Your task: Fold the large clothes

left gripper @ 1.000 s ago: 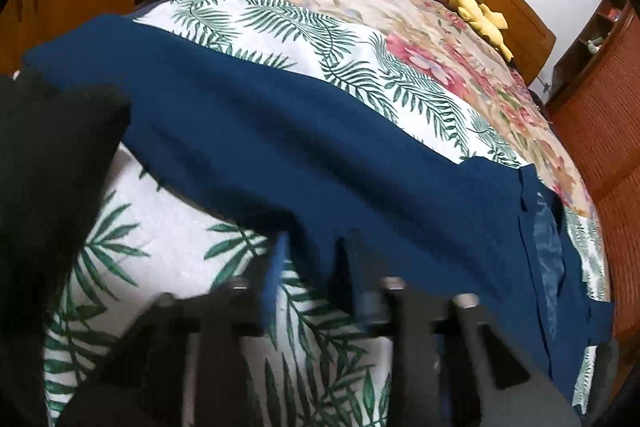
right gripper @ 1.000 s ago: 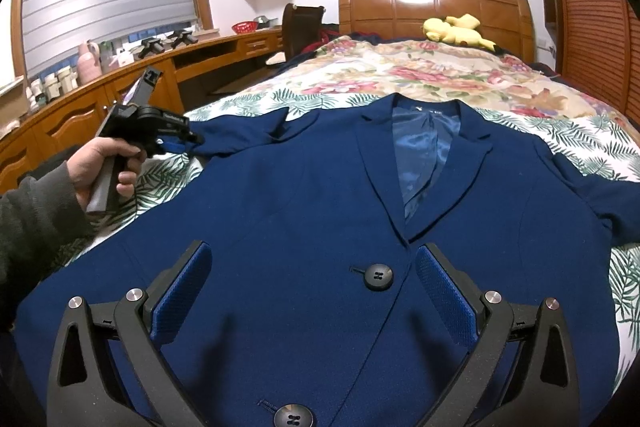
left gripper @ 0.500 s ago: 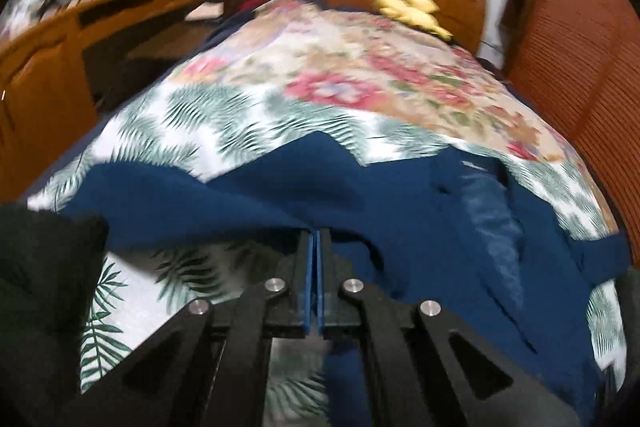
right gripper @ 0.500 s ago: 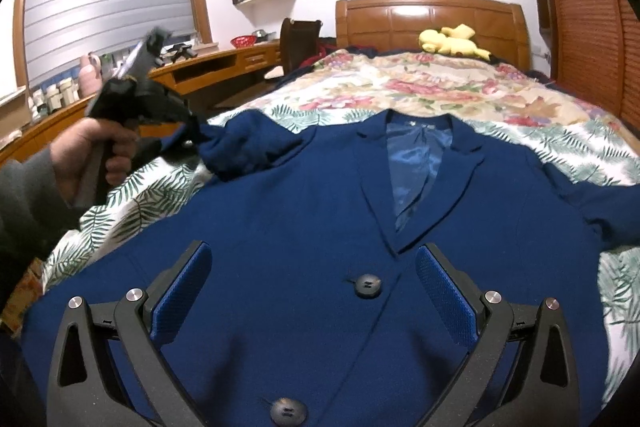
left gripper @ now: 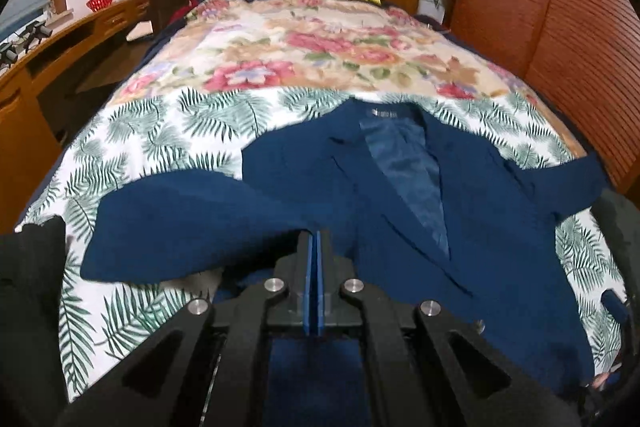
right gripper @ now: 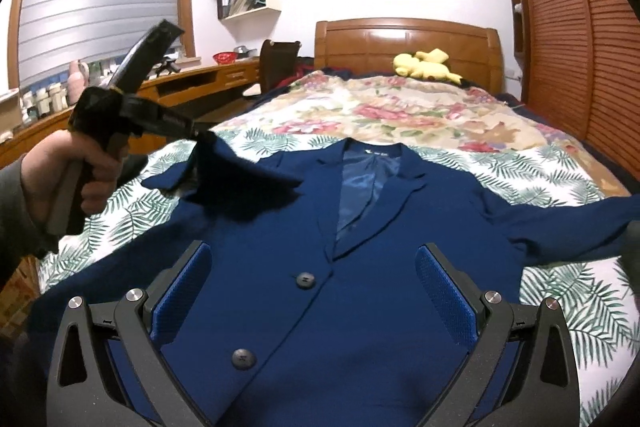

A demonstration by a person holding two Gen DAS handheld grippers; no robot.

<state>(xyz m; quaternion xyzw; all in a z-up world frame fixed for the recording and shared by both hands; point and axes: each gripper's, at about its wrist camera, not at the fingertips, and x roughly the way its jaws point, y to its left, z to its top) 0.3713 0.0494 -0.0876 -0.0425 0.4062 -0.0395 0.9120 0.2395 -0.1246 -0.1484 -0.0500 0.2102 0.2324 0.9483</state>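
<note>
Left hand-held gripper (right gripper: 200, 138) clenches the jacket sleeve (right gripper: 240, 183); right hand-held gripper (right gripper: 312, 291) gapes above leaf-print bedspread (right gripper: 560, 291).

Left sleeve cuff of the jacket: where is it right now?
In the right wrist view, the sleeve end hangs pinched in the left gripper, lifted over the jacket near its left shoulder.

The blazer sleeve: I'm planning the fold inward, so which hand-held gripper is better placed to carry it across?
Left. The left hand-held gripper is shut on the sleeve, lifted above the blazer; the right hand-held gripper hovers open, empty.
</note>
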